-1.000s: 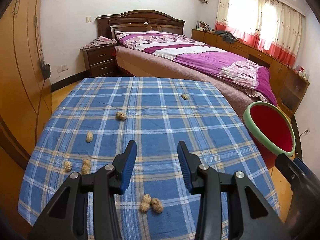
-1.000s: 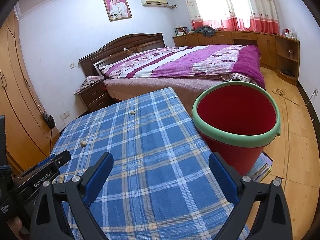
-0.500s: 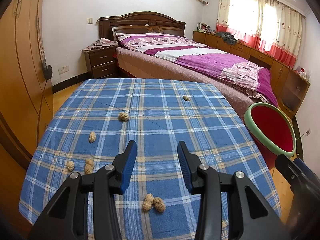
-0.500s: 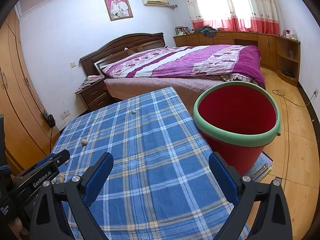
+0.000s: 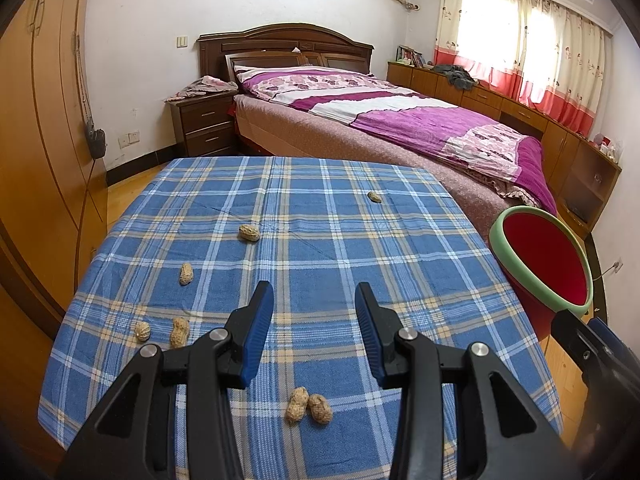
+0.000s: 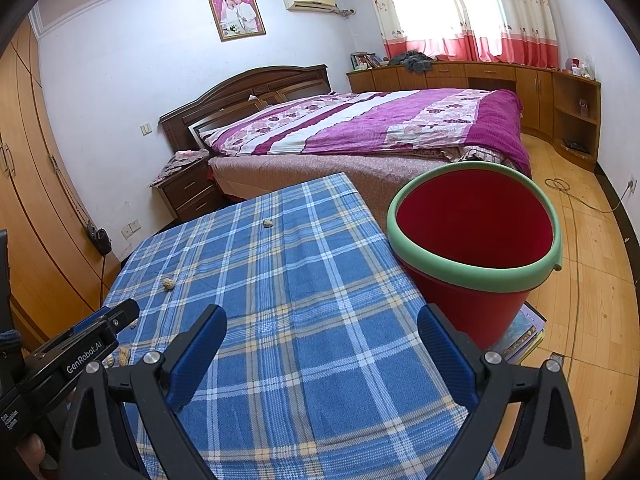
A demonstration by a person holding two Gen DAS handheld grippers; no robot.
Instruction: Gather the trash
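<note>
While seven peanut shells (image 5: 309, 404) are seen uncollected on the surface (image 5: 400, 248), both the left gripper (image 5: 314, 336) and right gripper (image 6: 322, 354) are held spread and empty; the bin (image 6: 472, 268) appears unfilled.

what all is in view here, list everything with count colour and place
peanuts: seven, tan, scattered on the tablecloth, two touching nearest the left gripper
tablecloth: one, blue plaid, covering the table
bucket: one, red with green rim, on the floor at the table's right, standing on books
books: a few, under the bucket
bed: one, purple and white bedding, behind the table
nightstand: one, dark wood, left of the bed
wardrobe: orange wood, left wall
framed photo: one, above the headboard
left gripper: black with blue pads, open, empty
right gripper: same, open wide, empty
</note>
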